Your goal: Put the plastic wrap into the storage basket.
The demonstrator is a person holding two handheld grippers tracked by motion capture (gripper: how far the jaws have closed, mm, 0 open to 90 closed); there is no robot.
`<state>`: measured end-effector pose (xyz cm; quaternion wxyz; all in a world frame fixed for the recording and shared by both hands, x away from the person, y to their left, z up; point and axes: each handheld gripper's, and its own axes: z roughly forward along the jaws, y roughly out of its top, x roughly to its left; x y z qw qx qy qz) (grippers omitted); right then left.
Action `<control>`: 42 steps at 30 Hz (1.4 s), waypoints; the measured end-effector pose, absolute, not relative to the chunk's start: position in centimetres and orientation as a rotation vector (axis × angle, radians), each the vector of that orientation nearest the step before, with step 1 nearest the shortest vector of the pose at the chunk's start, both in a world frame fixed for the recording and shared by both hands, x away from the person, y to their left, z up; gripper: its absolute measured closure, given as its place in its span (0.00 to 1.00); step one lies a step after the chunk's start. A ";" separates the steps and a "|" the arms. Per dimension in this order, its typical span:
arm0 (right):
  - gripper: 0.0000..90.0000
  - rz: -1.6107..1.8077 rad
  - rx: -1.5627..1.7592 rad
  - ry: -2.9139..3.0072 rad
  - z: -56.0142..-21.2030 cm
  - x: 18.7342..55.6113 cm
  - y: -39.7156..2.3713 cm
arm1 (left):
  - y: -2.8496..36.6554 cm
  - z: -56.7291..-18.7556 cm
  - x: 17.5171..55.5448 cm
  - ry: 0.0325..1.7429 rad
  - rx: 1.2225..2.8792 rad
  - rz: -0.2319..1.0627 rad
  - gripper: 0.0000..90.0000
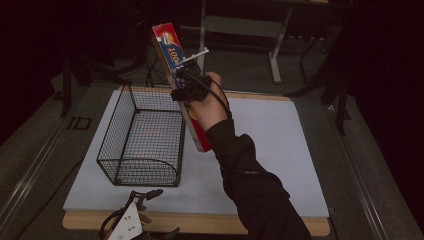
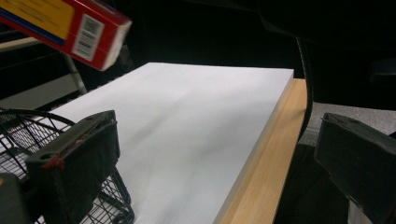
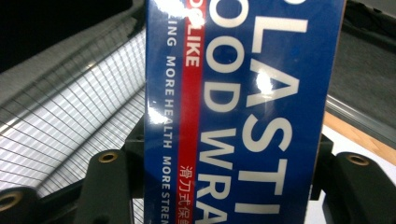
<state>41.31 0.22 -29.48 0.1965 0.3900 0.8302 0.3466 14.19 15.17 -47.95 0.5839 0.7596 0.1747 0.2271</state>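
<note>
Right gripper (image 1: 186,82) clamps box (image 3: 243,112) lettered "PLASTIC FOOD WRAP"

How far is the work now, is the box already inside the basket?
Not yet. The right gripper holds the long red-and-blue plastic wrap box lifted beside the black wire basket, which looks empty. The left gripper waits open at the table edge. Placing the box probably remains.

Room dim, bkgd near black in high view; white surface (image 1: 270,145) is the brightest area, lit from above. Soft shadow under wire basket (image 1: 142,135). Right gripper view: glare spots on glossy box (image 3: 243,107), close and slightly soft. Left gripper view: near tongs (image 2: 219,163) blurred, dark, low detail.
</note>
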 end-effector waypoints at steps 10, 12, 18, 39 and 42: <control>0.44 1.071 1.018 2.327 -29.3 40.6 3.3 | 15.1 -47.9 14.1 0.407 1.771 0.529 0.01; 0.44 1.103 1.007 2.323 -29.5 40.4 4.4 | 15.1 -47.9 14.1 0.407 1.772 0.529 0.01; 0.44 1.158 0.993 2.307 -30.5 40.1 6.9 | 15.1 -47.9 14.1 0.405 1.782 0.538 0.01; 0.44 1.038 1.078 2.396 -37.8 41.1 11.9 | 15.2 -47.8 13.9 0.404 1.787 0.537 0.01; 0.44 0.998 1.119 2.404 -39.0 41.2 12.3 | 15.1 -47.8 13.8 0.400 1.795 0.537 0.01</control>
